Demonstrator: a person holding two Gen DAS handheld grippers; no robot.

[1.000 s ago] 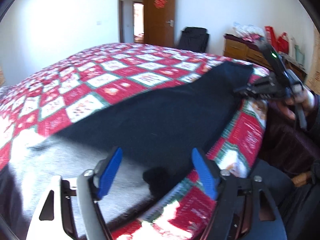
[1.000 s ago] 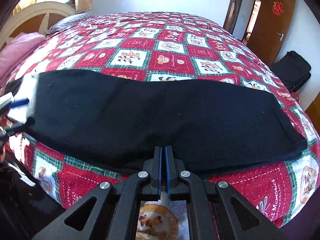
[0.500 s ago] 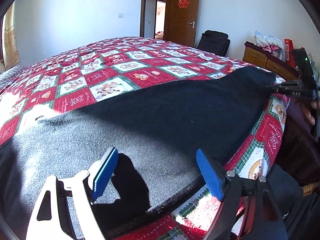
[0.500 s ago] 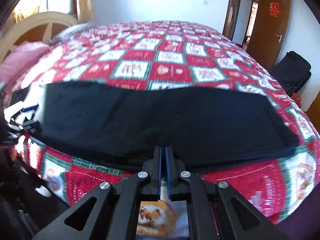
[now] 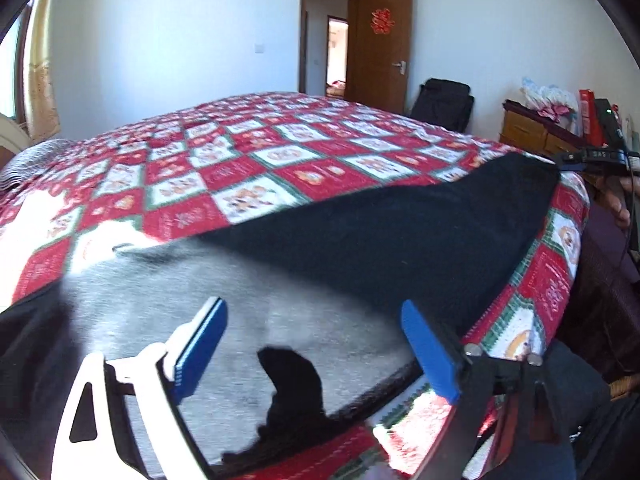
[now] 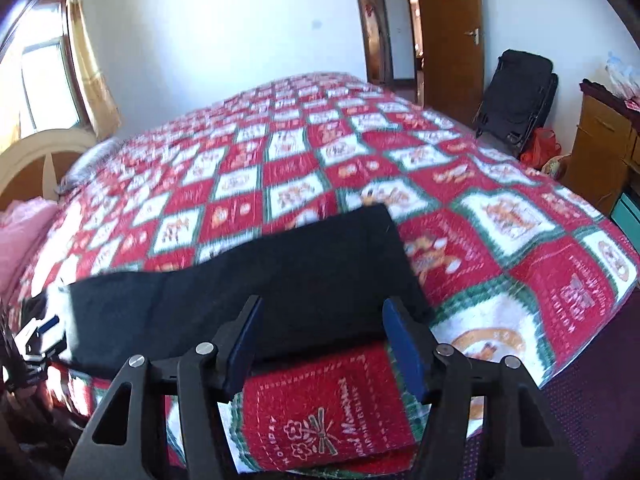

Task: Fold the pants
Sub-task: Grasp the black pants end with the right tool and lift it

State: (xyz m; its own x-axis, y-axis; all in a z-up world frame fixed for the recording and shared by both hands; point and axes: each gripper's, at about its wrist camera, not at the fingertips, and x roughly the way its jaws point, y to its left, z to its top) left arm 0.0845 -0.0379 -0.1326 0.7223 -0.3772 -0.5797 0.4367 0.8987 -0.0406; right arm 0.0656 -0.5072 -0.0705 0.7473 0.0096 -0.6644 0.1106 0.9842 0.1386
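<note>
Black pants (image 5: 400, 240) lie flat in a long strip along the near edge of the bed. My left gripper (image 5: 312, 344) is open, its blue pads just above the sunlit left end of the pants. My right gripper (image 6: 320, 340) is open and empty, its pads above the near edge of the pants (image 6: 280, 280) at their right end. The right gripper also shows far right in the left wrist view (image 5: 568, 164), and the left gripper shows at the far left in the right wrist view (image 6: 38, 334).
The bed carries a red, white and green patchwork quilt (image 6: 320, 152). A wooden dresser (image 5: 532, 132) with bags stands right. A black chair (image 6: 516, 100) and an open wooden door (image 5: 380, 44) are behind the bed. A pink pillow (image 6: 20, 236) lies at the headboard.
My right gripper has opened and swung right toward the right end of the pants. My left gripper stays open and has shifted slightly over the left end.
</note>
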